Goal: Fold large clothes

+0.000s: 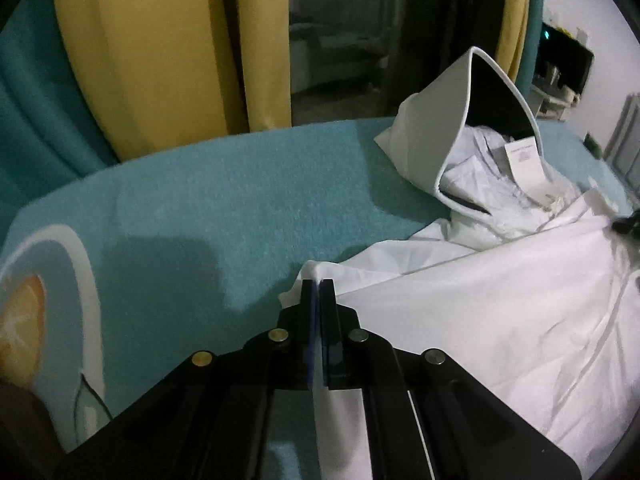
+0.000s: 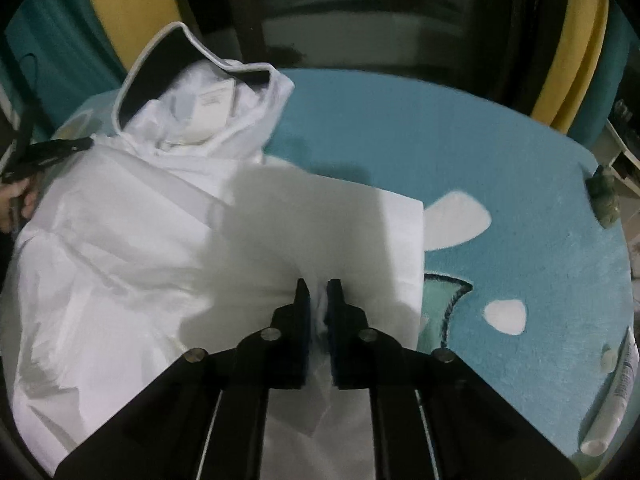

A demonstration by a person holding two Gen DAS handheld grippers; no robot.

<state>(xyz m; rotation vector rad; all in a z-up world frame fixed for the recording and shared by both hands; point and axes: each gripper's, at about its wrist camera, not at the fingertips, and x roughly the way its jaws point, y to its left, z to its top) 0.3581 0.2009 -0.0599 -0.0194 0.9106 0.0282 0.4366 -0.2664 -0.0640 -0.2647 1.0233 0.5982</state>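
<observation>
We see the white hooded garment point(image 2: 120, 248) spread on the teal rug point(image 2: 500, 184), its hood point(image 2: 168, 76) standing up at the far end with a dark lining and a white label point(image 2: 212, 104) inside the neck. In the right wrist view it fills the half of the frame from 7 to 11 o'clock, and a flap is folded over so its straight edge runs toward 3 o'clock. In the left wrist view the garment point(image 1: 500, 320) lies from 2 to 5 o'clock, the hood point(image 1: 436, 128) at 1 o'clock.

Our left hand-held gripper point(image 1: 318, 292) is pressed together on a white fabric edge, pinching the garment near its corner. Our right hand-held gripper point(image 2: 318, 296) has its fingers slightly apart with bunched white cloth between them; we cannot tell whether it grips.

The left hand-held gripper also shows at 9 o'clock in the right wrist view point(image 2: 60, 146), touching the garment's shoulder.

On the rug, a white tube point(image 2: 616, 392) lies at 4 o'clock and a small dark object point(image 2: 604, 196) sits at 2 o'clock. Yellow and teal curtains point(image 1: 160, 40) hang behind the rug.
</observation>
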